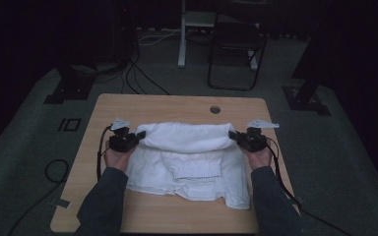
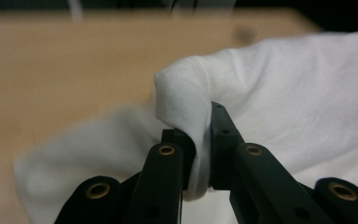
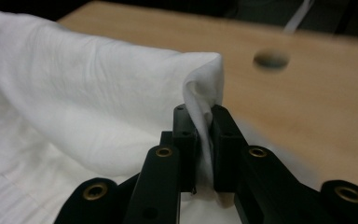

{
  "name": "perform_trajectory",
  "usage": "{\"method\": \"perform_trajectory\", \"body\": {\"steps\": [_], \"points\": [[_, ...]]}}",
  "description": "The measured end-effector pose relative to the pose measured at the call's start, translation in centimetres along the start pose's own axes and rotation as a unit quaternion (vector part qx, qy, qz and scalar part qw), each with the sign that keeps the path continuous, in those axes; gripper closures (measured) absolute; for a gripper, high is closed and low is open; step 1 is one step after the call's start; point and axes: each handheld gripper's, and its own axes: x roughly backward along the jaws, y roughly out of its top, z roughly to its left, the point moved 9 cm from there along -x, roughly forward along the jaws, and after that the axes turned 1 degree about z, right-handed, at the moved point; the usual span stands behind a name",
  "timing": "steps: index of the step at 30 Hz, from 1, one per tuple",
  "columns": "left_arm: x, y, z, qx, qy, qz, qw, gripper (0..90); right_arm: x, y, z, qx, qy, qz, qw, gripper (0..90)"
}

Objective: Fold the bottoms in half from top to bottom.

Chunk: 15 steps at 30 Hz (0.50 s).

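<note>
free: bare table (image 1: pixel 128 105) beyond garment (image 1: pixel 187 162) | blocking: raised fold (image 1: pixel 184 136)

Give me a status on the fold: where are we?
Done: each gripper has a far corner of the white garment pinched, left gripper and right gripper, both shut on cloth. In hand: that far edge is lifted off the table and arched over the near part. Left: bring the edge toward the near hem, lay it down and release; any later folds remain.

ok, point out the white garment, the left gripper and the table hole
white garment (image 1: pixel 187 135), high view, lifted fold
left gripper (image 1: pixel 141 133), high view, jaw tips on the cloth
table hole (image 1: pixel 215 109), high view, its centre
</note>
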Motion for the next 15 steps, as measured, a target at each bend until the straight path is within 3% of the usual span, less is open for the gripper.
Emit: {"method": "perform_trajectory", "body": {"steps": [2,4,7,8,9,10,12,15], "points": [[1.6,0.6,-0.7,0.009,-0.028,-0.022,0.9994,85.2,1.4,1.0,0.3,0.004,0.006,-0.025,0.9997,82.6],[2.2,0.1,-1.3,0.003,-0.038,-0.019,0.9991,85.2,2.6,1.0,0.9,0.012,0.014,-0.036,0.9992,82.6],[3.0,-2.2,-2.1,-0.007,-0.057,0.005,0.9983,83.4,3.6,-1.3,1.7,0.024,0.015,-0.025,0.9993,81.9],[3.0,-2.8,-2.2,-0.011,-0.063,0.015,0.9978,78.3,3.8,-2.5,1.9,0.023,0.019,-0.015,0.9994,79.8],[3.1,-3.5,-2.0,-0.024,-0.053,0.025,0.9980,70.2,4.0,-3.4,2.0,0.023,0.019,-0.006,0.9995,75.4],[3.2,-3.6,-1.7,-0.028,-0.040,0.024,0.9985,61.8,4.2,-4.6,2.0,0.023,0.020,0.006,0.9995,64.1],[3.6,-3.2,-1.0,-0.019,-0.033,0.018,0.9991,55.0,4.7,-5.5,1.6,0.018,0.009,0.006,0.9998,46.3],[3.5,-1.8,-1.2,-0.019,-0.026,0.006,0.9994,54.8,5.7,-4.3,1.3,0.004,-0.004,-0.025,0.9997,41.4]]}}
